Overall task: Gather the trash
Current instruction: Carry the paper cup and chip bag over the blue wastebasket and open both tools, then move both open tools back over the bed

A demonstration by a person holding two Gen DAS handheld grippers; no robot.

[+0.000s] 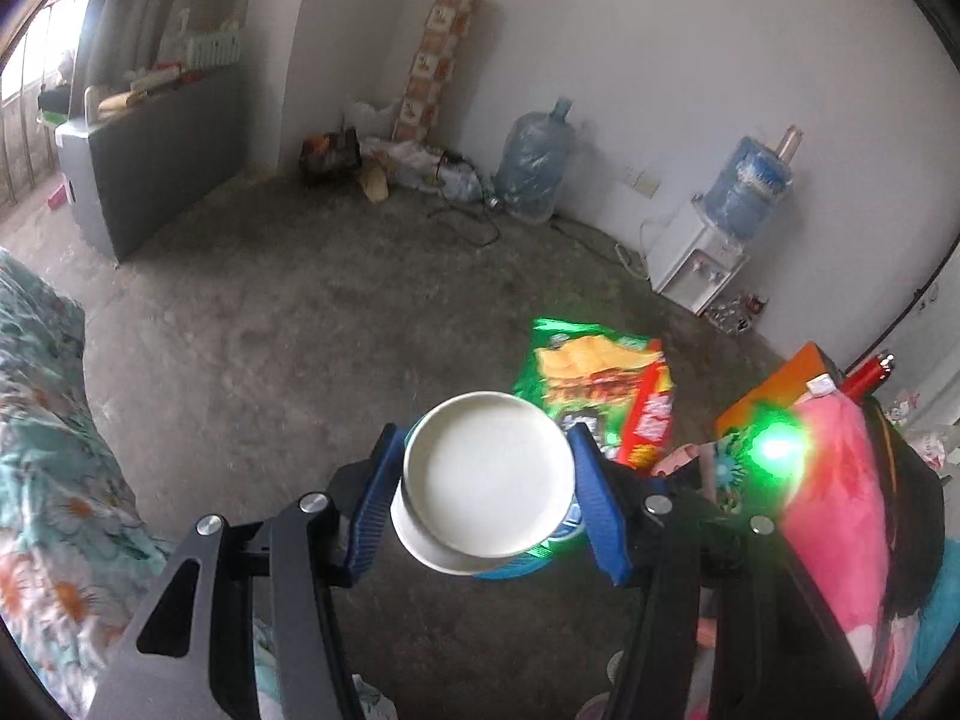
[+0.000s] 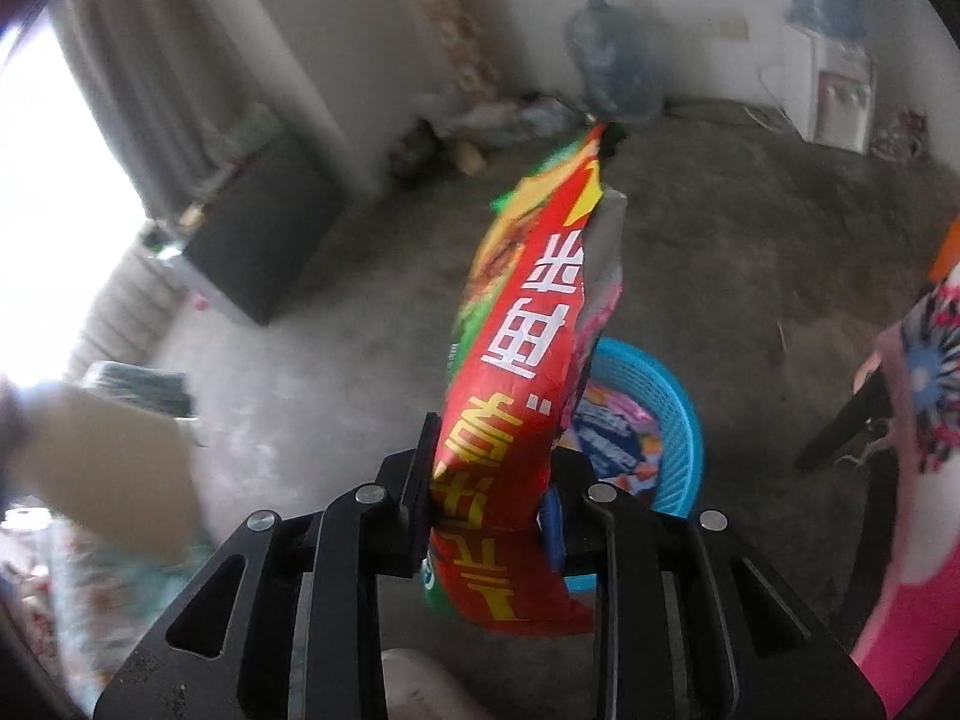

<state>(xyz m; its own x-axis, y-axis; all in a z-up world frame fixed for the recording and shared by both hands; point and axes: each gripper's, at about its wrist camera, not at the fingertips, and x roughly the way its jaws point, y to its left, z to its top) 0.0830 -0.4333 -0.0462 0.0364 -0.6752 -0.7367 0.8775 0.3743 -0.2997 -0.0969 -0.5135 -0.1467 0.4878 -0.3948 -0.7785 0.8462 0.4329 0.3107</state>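
My left gripper is shut on a white paper cup, its blue pads pressed on both sides, the cup's mouth facing the camera. Just beneath the cup shows a sliver of the blue plastic basket. Behind the cup hangs a green and red snack bag. In the right wrist view my right gripper is shut on that snack bag, which stands up out of the jaws. The blue basket sits on the floor just beyond and right of it, with colourful wrappers inside.
Bare concrete floor stretches to the walls. A water dispenser, a spare water jug and a rubbish pile line the far wall. A grey cabinet stands left, floral bedding near left, pink fabric right.
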